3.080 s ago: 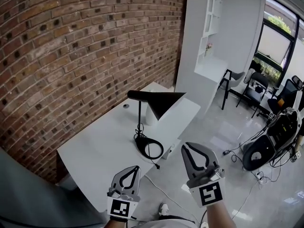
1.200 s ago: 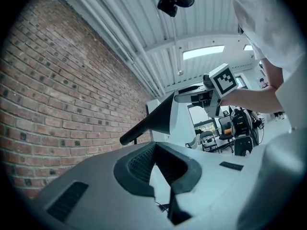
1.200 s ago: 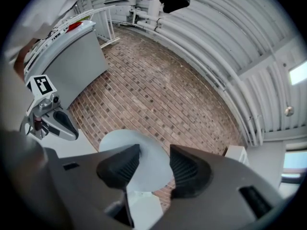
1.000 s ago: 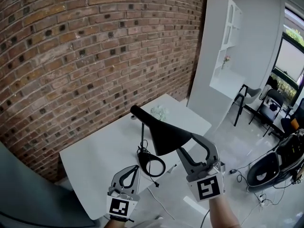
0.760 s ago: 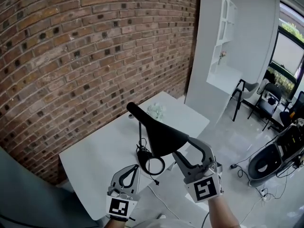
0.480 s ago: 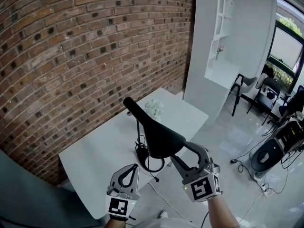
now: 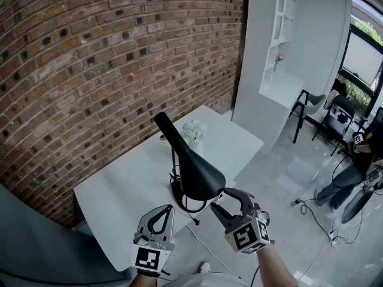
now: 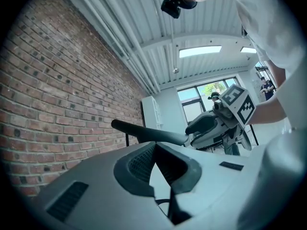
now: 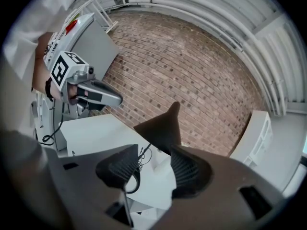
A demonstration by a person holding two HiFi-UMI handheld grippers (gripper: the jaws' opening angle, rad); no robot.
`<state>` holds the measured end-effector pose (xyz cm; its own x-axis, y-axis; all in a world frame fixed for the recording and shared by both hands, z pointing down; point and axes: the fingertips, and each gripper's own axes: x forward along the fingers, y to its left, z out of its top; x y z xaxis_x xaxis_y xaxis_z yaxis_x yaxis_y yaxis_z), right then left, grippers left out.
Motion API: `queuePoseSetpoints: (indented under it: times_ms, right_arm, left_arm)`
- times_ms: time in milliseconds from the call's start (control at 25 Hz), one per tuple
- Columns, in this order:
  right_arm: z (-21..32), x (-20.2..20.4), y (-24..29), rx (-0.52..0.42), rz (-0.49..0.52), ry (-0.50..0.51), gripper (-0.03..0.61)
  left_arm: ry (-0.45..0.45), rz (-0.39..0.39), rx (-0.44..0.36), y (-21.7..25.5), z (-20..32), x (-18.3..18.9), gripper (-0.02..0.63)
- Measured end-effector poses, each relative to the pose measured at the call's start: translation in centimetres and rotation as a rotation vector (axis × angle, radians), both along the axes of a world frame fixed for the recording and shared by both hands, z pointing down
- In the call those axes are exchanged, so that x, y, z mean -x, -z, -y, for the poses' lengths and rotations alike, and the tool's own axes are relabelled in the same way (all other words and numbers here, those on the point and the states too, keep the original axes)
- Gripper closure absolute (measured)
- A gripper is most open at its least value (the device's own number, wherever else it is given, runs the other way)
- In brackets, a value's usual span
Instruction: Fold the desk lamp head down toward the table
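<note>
The black desk lamp stands on the white table (image 7: 114, 184). Its cone head (image 7: 200, 173) slopes steeply, wide end down toward me and thin end (image 7: 160, 120) up. The head sits on a thin stem (image 7: 173, 160) above a ring base (image 7: 178, 197). My right gripper (image 7: 222, 200) is open just under the head's lower rim. Its pads (image 9: 187, 169) are wide apart and hold nothing, and the head (image 9: 160, 127) shows past them. My left gripper (image 7: 170, 209) hovers at the table's near edge, shut and empty. The left gripper view also shows the lamp head (image 8: 148, 132) and the right gripper (image 8: 211, 126).
A brick wall (image 7: 90, 70) runs behind the table. A white vase of flowers (image 7: 192, 131) stands behind the lamp. The lamp's cable (image 7: 194, 215) trails off the near edge. A white shelf unit (image 7: 272, 58) and chairs (image 7: 332, 109) stand to the right.
The lamp head has tipped from level to a steep slope, its wide end lower. My right gripper has sunk with that rim and is now just below it. The left gripper has kept still.
</note>
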<state>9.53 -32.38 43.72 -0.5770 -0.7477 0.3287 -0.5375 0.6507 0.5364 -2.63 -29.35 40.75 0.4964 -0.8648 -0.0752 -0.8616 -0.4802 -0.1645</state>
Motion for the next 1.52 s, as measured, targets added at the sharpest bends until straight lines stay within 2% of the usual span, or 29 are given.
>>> queuePoseSetpoints:
  times_ms: [680, 960, 1520]
  right_arm:
    - [2.6, 1.8, -7.2, 0.115, -0.087, 0.087, 0.373]
    - [3.7, 2.6, -8.9, 0.144, -0.081, 0.121, 0.373]
    - [5.0, 3.4, -10.4, 0.171, -0.067, 0.148, 0.373]
  left_arm:
    - [0.114, 0.018, 0.025, -1.5, -0.2, 2.0, 0.607]
    - [0.164, 0.033, 0.039, -1.6, 0.1, 2.9, 0.607]
    - [0.195, 0.053, 0.062, -2.0, 0.3, 3.1, 0.607]
